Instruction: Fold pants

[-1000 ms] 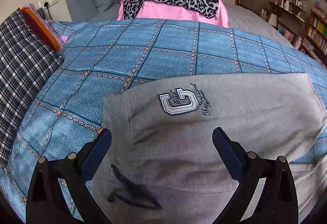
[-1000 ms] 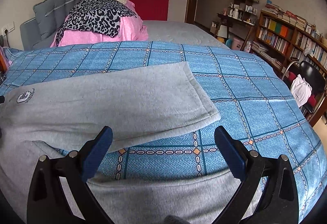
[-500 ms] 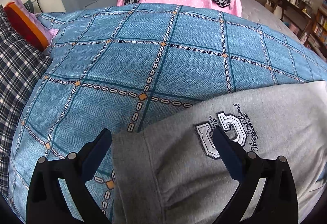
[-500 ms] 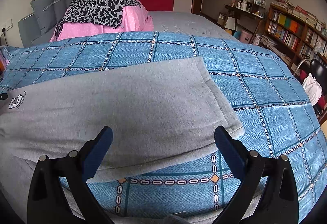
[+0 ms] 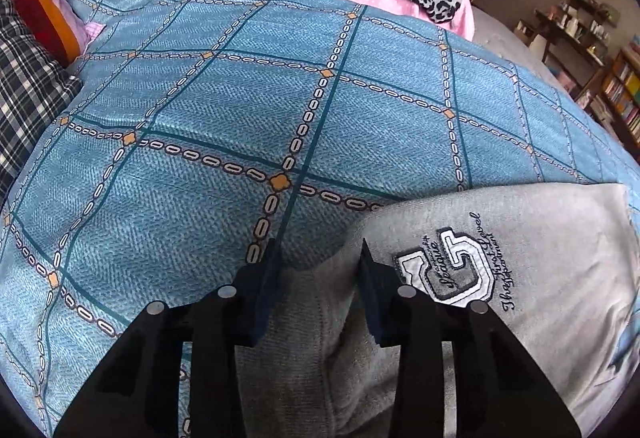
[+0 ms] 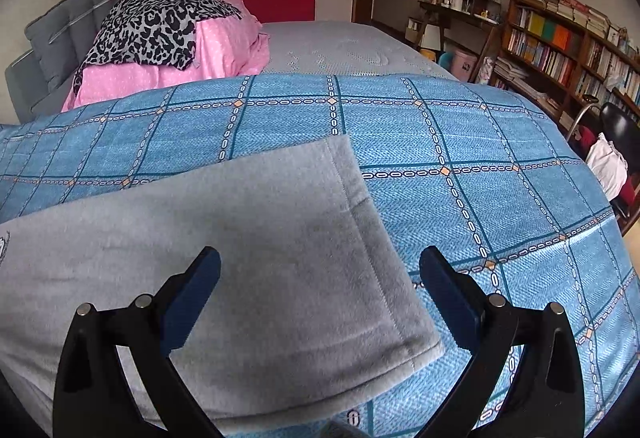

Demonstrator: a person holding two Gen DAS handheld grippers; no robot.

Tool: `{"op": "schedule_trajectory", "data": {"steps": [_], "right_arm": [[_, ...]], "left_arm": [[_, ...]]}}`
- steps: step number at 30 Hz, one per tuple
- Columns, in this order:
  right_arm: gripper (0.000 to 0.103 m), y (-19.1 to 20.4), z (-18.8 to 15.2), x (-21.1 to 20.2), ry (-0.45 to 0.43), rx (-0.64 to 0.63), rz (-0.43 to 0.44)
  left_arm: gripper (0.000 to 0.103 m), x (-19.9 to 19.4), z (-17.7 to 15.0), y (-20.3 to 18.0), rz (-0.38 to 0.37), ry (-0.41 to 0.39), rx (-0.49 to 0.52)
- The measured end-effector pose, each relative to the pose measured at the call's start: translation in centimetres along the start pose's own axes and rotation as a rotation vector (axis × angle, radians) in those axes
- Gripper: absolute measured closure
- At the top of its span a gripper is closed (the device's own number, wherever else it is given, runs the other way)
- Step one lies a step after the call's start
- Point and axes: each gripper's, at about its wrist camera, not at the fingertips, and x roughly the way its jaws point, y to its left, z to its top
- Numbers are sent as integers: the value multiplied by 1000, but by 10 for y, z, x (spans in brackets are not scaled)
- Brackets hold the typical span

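Grey sweatpants with a stitched "G" patch lie flat on a blue checked quilt. In the left wrist view my left gripper is at the waistband's far corner. Its jaws are closing, and the grey fabric is bunched up between the blue pads. In the right wrist view the folded pant legs run in from the left and end in a stitched hem. My right gripper hovers wide open just above that hem end, holding nothing.
A plaid cloth lies at the quilt's left edge. Pink bedding with a leopard-print cloth is piled at the grey headboard. Bookshelves and a black chair stand beyond the bed's right side.
My left gripper moved to the waistband corner, and its jaws went from wide apart to narrow around bunched fabric. My right gripper advanced over the pant leg toward the hem, still open.
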Motion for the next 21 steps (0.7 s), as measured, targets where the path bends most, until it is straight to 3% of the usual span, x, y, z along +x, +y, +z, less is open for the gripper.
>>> {"op": "schedule_trajectory", "data": {"steps": [8, 16, 18, 19, 21], "right_arm": [[2, -33, 52, 61, 66, 72, 28], [3, -29, 83, 115, 113, 79, 53], [8, -29, 89, 128, 129, 71, 58], [19, -29, 90, 134, 140, 67, 51], [26, -31, 92, 147, 176, 83, 53]], "left_arm": [[73, -2, -4, -12, 33, -36, 50], [74, 4, -2, -13, 37, -34, 53], [73, 5, -2, -12, 37, -32, 53], [73, 6, -2, -12, 37, -30, 53], [73, 7, -1, -12, 36, -27, 54]]}}
